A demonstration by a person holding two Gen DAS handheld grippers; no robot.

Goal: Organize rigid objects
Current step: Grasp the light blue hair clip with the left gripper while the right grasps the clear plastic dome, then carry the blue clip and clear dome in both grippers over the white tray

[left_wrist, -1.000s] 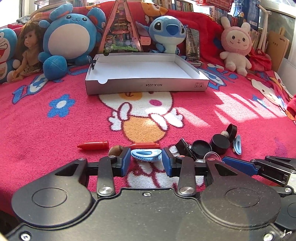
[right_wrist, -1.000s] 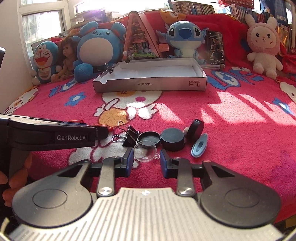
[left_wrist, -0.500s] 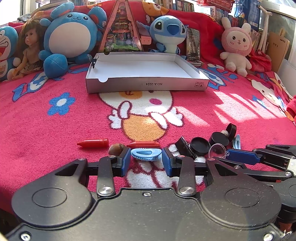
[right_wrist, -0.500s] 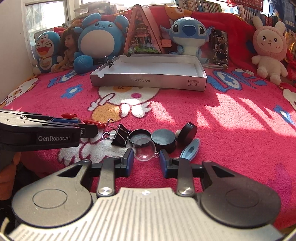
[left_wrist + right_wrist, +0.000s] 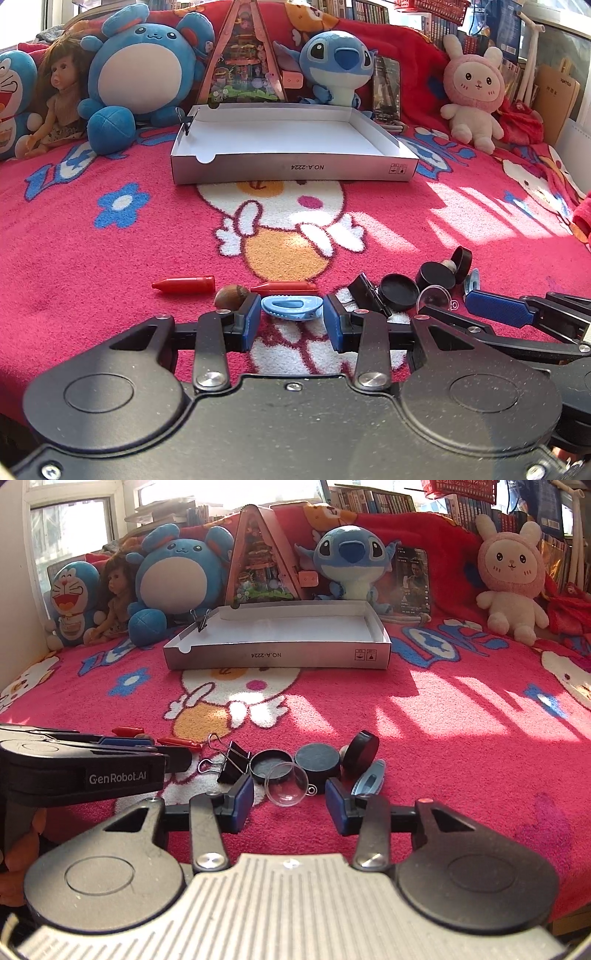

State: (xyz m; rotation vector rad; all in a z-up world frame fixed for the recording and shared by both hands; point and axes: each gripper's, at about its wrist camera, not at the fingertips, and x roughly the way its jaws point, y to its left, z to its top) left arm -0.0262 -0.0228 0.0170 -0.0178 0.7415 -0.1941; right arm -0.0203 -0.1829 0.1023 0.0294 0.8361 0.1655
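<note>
Rigid objects lie scattered on the pink cartoon blanket [image 5: 443,709] in front of you, while the shallow white cardboard box [image 5: 280,657] sits well apart at 12 o'clock, holding only a small binder clip [image 5: 202,622] on its left wall. Your left gripper [image 5: 291,325] has its blue pads at either end of a light-blue oval clip [image 5: 290,307]; whether the pads press on it cannot be told. A brown acorn [image 5: 231,295] lies just beside the left pad, with one red crayon [image 5: 184,285] at 10 o'clock and a second red crayon [image 5: 284,286] at 12 o'clock of that gripper. Your right gripper [image 5: 290,803] has just been opening; a clear plastic dome [image 5: 286,784] sits between its jaws, clear of both pads. Beyond it, at 11 to 1 o'clock, lie a black binder clip [image 5: 231,762], an open black round tin [image 5: 267,766], a black lid [image 5: 317,758], a tilted black cap [image 5: 362,755] and a second light-blue clip [image 5: 369,781].
</note>
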